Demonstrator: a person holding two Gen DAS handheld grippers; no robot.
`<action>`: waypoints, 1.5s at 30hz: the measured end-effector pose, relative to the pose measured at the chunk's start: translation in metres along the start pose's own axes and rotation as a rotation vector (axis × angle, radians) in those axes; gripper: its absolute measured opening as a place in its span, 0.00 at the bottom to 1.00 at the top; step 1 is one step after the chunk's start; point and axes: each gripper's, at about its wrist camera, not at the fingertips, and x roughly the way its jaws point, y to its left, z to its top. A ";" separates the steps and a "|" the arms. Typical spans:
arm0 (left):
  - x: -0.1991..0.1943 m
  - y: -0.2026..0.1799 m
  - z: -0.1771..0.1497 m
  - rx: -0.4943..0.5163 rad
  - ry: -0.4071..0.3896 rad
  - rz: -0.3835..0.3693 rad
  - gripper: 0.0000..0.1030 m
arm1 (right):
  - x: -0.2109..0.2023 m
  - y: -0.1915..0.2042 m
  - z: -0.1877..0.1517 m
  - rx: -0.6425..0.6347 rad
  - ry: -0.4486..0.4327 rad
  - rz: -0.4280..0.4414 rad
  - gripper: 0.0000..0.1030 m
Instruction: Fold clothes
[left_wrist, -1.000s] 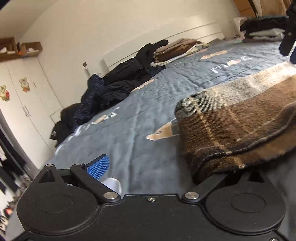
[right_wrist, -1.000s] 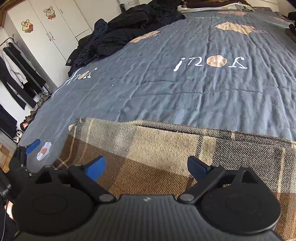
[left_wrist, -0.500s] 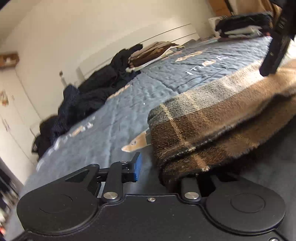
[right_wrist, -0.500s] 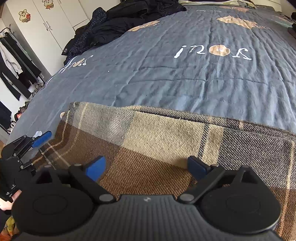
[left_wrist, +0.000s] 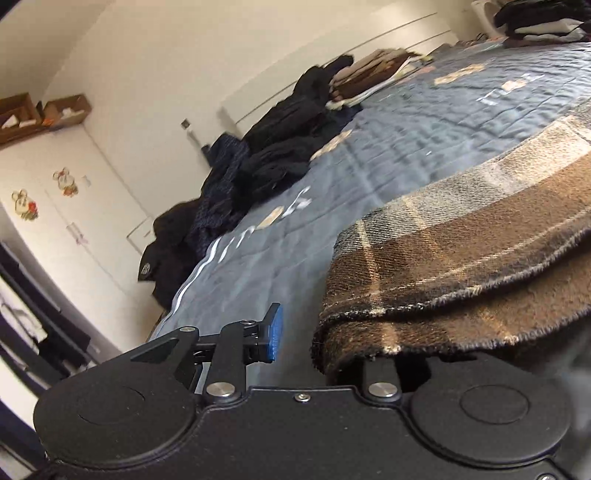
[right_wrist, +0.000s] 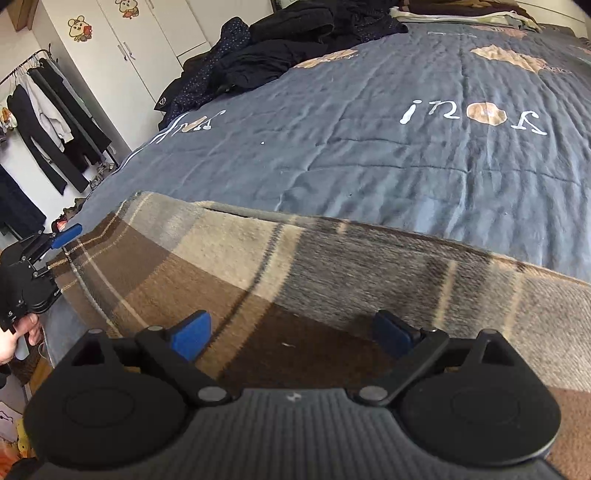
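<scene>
A brown and beige plaid garment (right_wrist: 258, 266) lies folded on the blue-grey quilt (right_wrist: 369, 155). My left gripper (left_wrist: 301, 326) is at its near left corner (left_wrist: 424, 280), and its narrow jaws are opening. The corner drapes over the right finger and hides it. A strip of quilt shows between the blue left pad (left_wrist: 274, 332) and the cloth edge. In the right wrist view the left gripper (right_wrist: 55, 254) sits at the garment's left end. My right gripper (right_wrist: 291, 334) stands open just above the middle of the plaid cloth, with nothing pinched.
A heap of dark clothes (right_wrist: 280, 48) lies at the bed's far left corner, with a folded stack (left_wrist: 369, 74) beyond it. White wardrobe doors (right_wrist: 147, 44) and a clothes rack (right_wrist: 44, 122) stand left of the bed. A person's hand (right_wrist: 18, 339) holds the left gripper.
The left jaws went from wide apart to narrow at the plaid corner, and that gripper swung and rose a little with the cloth on it. The right gripper stayed open and sank slightly.
</scene>
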 end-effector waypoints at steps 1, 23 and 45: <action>0.002 0.004 -0.003 -0.001 0.011 0.004 0.27 | 0.001 0.000 0.000 0.002 -0.002 0.007 0.92; 0.007 0.091 0.065 -0.238 0.190 -0.519 0.83 | 0.001 0.006 0.010 0.024 -0.013 -0.002 0.92; 0.152 0.058 0.086 0.184 0.393 -0.822 0.19 | 0.023 0.012 0.015 -0.021 0.023 -0.027 0.93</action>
